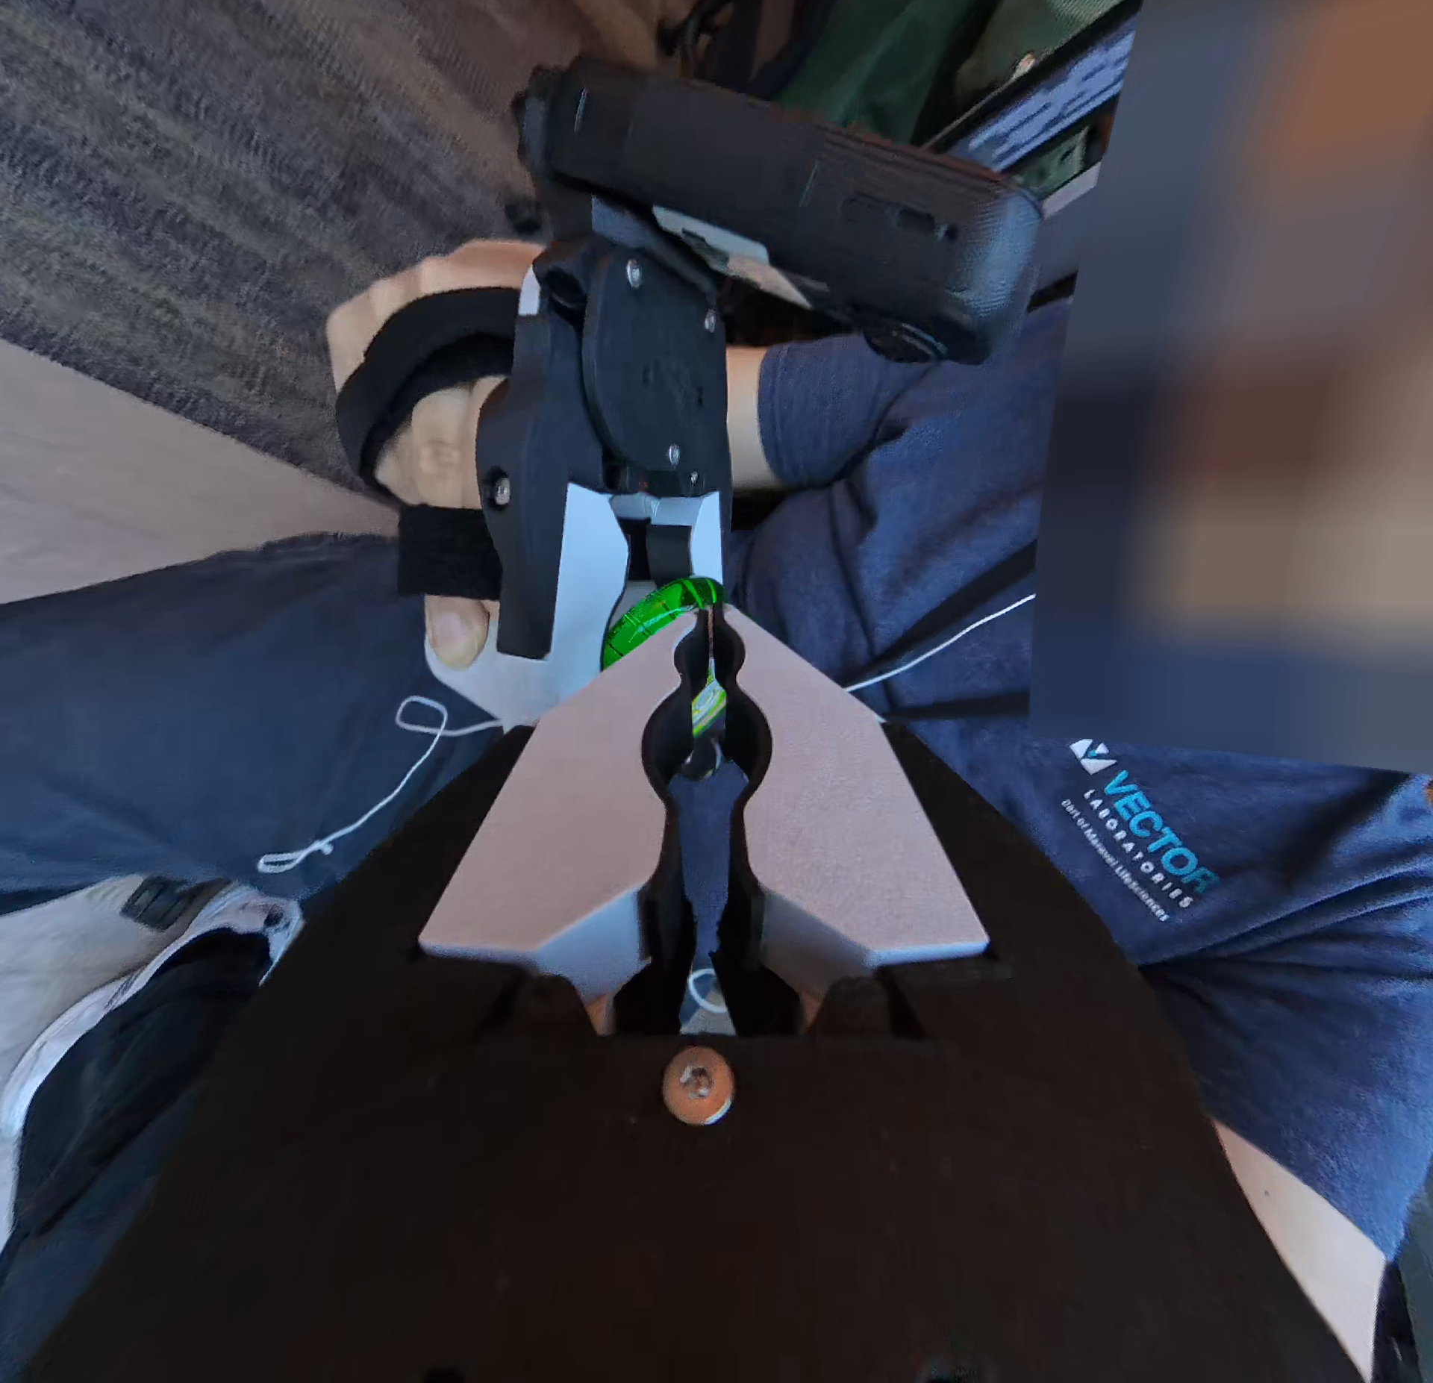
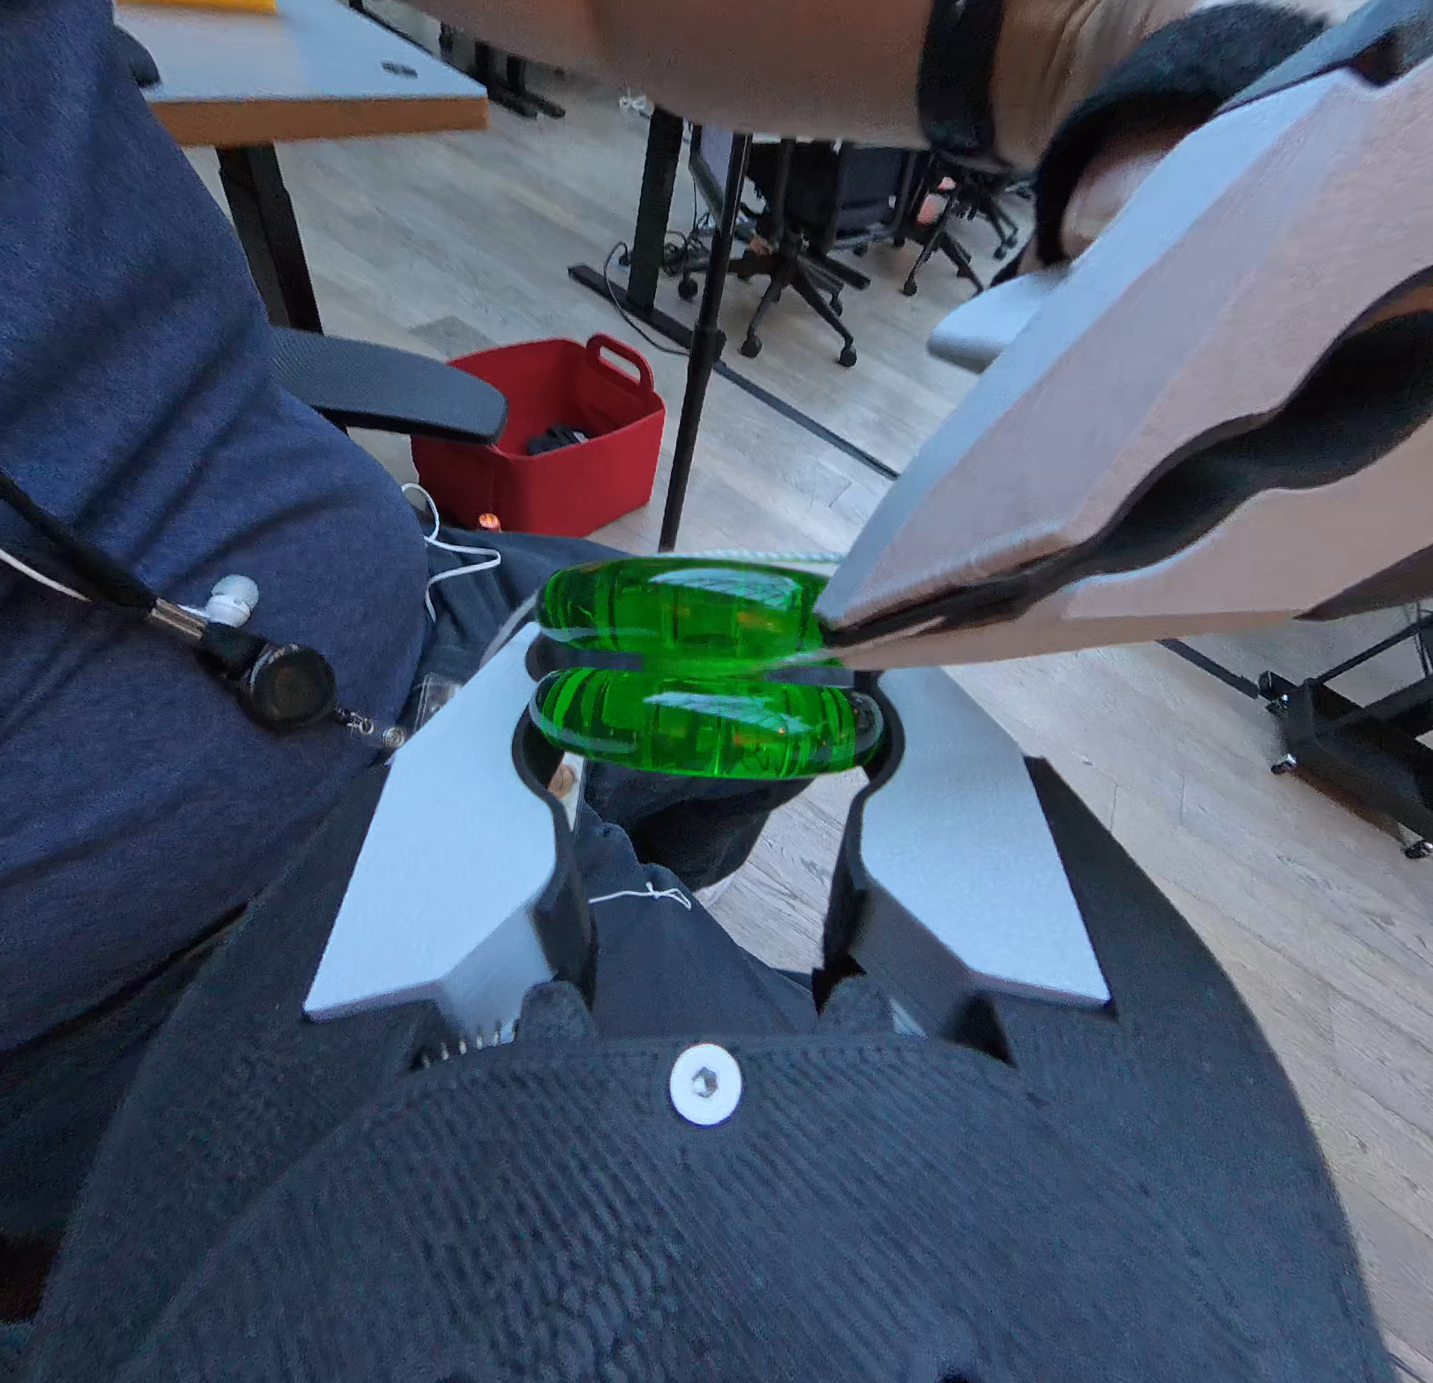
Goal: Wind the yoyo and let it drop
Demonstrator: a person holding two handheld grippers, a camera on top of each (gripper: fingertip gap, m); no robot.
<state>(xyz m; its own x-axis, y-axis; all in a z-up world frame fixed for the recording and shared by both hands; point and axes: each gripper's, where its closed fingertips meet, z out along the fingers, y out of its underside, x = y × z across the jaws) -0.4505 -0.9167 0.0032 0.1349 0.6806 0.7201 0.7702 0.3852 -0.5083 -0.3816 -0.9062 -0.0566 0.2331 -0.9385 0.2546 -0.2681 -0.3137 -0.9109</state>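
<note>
Right gripper [image 2: 702, 675] is clamping yoyo [image 2: 698, 667], left gripper [image 2: 833, 632] is pinching string at its groove mid-wind; next needs taut wraps.

We see the yoyo [image 2: 702, 667] as clear green plastic, glossy, with bright glints on both halves. Around it, the right gripper [image 2: 709, 714] has matt grey, smooth-faced fingers [image 2: 457, 826] lined with black padding, on a black body of ridged, rough-looking plastic with a shiny metal screw [image 2: 705, 1084]. The string [image 1: 942, 642] by the yoyo is thin white twine. Behind the yoyo, the floor [image 2: 814, 431] looks like pale matt wood planks, and the bin [image 2: 543, 438] is smooth red plastic. Left of the yoyo, the shirt [image 2: 132, 384] is soft blue knit cloth.
</note>
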